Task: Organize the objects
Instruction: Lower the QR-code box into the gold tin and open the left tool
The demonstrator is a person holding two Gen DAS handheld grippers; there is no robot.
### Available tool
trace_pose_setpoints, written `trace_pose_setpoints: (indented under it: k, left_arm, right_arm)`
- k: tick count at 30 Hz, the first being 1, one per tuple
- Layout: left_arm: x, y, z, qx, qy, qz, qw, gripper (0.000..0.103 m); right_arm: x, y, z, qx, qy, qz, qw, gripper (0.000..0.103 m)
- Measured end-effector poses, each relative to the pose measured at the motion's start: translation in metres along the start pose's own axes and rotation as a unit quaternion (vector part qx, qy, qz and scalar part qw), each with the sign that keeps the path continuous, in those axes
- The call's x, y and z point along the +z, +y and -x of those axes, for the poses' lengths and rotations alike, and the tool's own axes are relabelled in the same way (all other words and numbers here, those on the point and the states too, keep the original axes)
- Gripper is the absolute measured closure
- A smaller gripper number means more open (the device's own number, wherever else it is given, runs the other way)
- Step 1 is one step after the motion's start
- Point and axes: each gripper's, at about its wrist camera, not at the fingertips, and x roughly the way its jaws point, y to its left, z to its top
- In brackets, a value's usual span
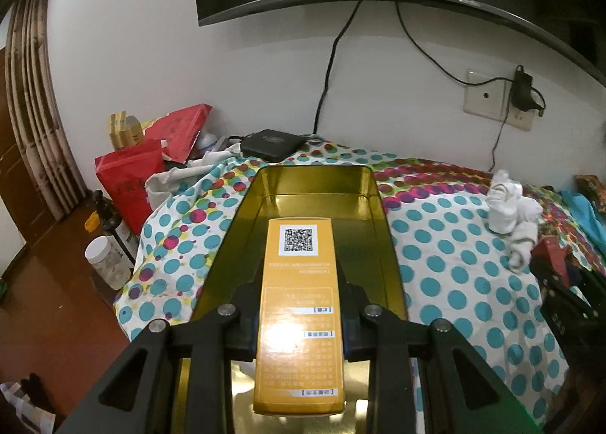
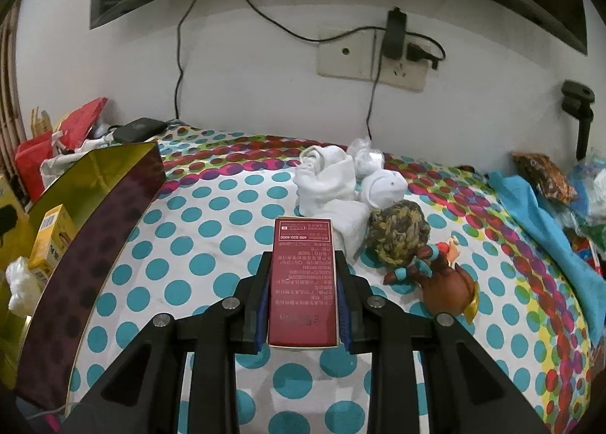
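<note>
My left gripper (image 1: 301, 275) is shut on a yellow box (image 1: 299, 316) with a QR code and holds it over the open gold tin (image 1: 382, 229). My right gripper (image 2: 302, 259) is shut on a dark red box (image 2: 303, 282) above the dotted cloth. The gold tin (image 2: 98, 176) also shows at the left of the right wrist view, with the yellow box (image 2: 51, 241) and the left gripper inside it. White rolled socks (image 2: 329, 176) and a doll with a brown hat (image 2: 409, 241) lie just right of the red box.
The dotted cloth (image 2: 197, 241) covers the table. Red bags (image 1: 128, 180), a black device (image 1: 270, 144) and bottles (image 1: 108, 241) stand at the far left. A blue cloth (image 2: 538, 229) lies at the right. Cables hang from the wall socket (image 2: 371, 63) under the TV.
</note>
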Motion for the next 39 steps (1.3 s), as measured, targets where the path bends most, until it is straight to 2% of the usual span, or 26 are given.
trace_pose_setpoints:
  k: [3, 10, 12, 14, 17, 21, 23, 25, 26, 27, 28, 31, 35, 39]
  left_arm:
    - [0.008, 0.000, -0.010, 0.007, 0.002, -0.005, 1.0000, 0.074]
    - [0.030, -0.005, -0.041, -0.003, 0.027, 0.011, 0.9996, 0.074]
    - [0.038, -0.008, -0.050, 0.010, 0.025, 0.004, 0.9996, 0.074]
    - [0.049, -0.007, -0.061, 0.002, 0.035, 0.011, 0.9993, 0.074]
    - [0.061, -0.008, -0.070, 0.020, 0.038, 0.002, 0.9991, 0.074]
    - [0.063, -0.006, -0.074, 0.015, 0.046, 0.008, 0.9988, 0.071]
    - [0.062, -0.007, -0.072, 0.012, 0.041, 0.007, 0.9990, 0.065]
    - [0.059, -0.010, -0.070, 0.019, 0.039, -0.002, 0.9991, 0.063]
    - [0.059, -0.012, -0.070, 0.020, 0.037, -0.006, 0.9991, 0.059]
    - [0.058, -0.013, -0.069, 0.019, 0.037, -0.008, 0.9991, 0.047]
    - [0.058, -0.013, -0.068, 0.016, 0.036, -0.008, 0.9992, 0.043]
    - [0.058, -0.016, -0.062, 0.016, 0.025, -0.014, 0.9995, 0.041]
    - [0.056, -0.020, -0.053, 0.022, 0.013, -0.025, 0.9994, 0.022]
    - [0.046, -0.020, -0.038, 0.027, 0.005, -0.033, 0.9991, 0.021]
  right_arm:
    - [0.000, 0.006, 0.002, -0.002, -0.004, 0.015, 1.000, 0.076]
    - [0.000, 0.008, 0.001, 0.001, -0.003, 0.023, 1.000, 0.076]
    - [0.001, 0.008, 0.001, 0.002, -0.003, 0.024, 1.000, 0.076]
    - [0.001, 0.009, 0.000, 0.003, -0.002, 0.026, 1.000, 0.076]
    - [0.000, 0.010, -0.002, 0.005, 0.003, 0.027, 1.000, 0.076]
    - [0.000, 0.008, -0.003, 0.008, 0.008, 0.023, 1.000, 0.076]
    - [0.000, 0.009, -0.003, 0.008, 0.009, 0.023, 1.000, 0.076]
    - [0.000, 0.009, -0.003, 0.008, 0.009, 0.024, 1.000, 0.076]
    - [0.000, 0.009, -0.003, 0.009, 0.009, 0.024, 1.000, 0.076]
    - [0.000, 0.009, -0.003, 0.009, 0.010, 0.024, 1.000, 0.076]
    - [0.000, 0.009, -0.004, 0.010, 0.013, 0.025, 1.000, 0.076]
    - [0.001, 0.009, -0.006, 0.009, 0.018, 0.026, 0.999, 0.076]
    - [0.001, 0.009, -0.005, 0.009, 0.013, 0.027, 1.000, 0.076]
    - [0.001, 0.012, -0.001, 0.016, 0.002, 0.036, 0.999, 0.076]
